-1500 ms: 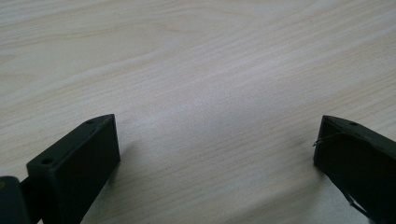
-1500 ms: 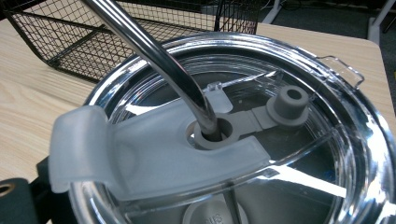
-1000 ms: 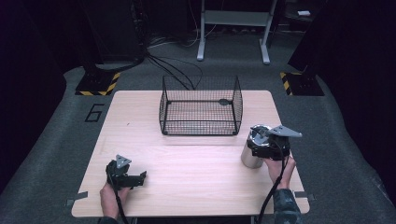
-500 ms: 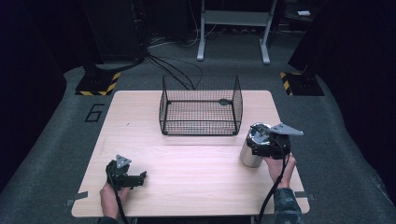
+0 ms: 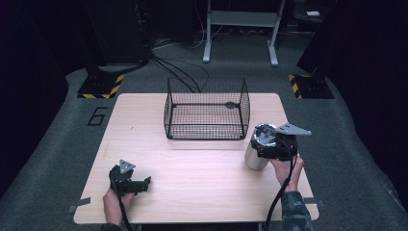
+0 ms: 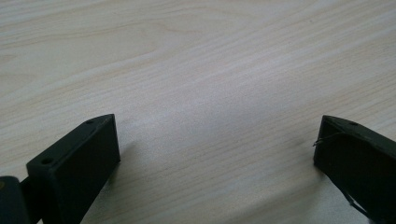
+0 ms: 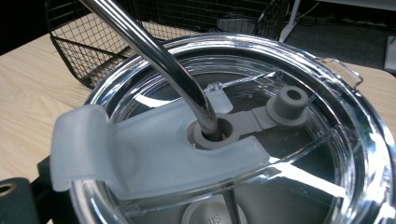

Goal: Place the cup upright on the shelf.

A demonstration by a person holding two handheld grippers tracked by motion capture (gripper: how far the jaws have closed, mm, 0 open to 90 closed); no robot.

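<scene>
we list first the table (image 5: 192,159), a pale wooden top standing on grey carpet (image 5: 356,159). next the wire basket (image 5: 207,109), black, open at the top, set at the far middle of the table; in the right gripper view we see its mesh (image 7: 116,37) behind the cup. next the cup (image 5: 257,147), a steel tumbler standing upright near the right edge of the table, just in front of and to the right of the basket. its clear lid (image 7: 327,84) has a frosted flap and a grey plug, and a metal straw (image 7: 159,56) passes through the grey hole in the middle. next the right gripper (image 5: 276,144), held in the right hand (image 5: 286,168), close against the cup's right side and above its lid; we cannot tell from the pictures whether its jaws are spread or pinching the cup. last the left gripper (image 5: 144,182), held in the left hand (image 5: 113,204) low at the near left of the table, well apart from the cup; in its own view we see its jaws spread wide over bare wood (image 6: 210,93), with nothing between them.
</scene>
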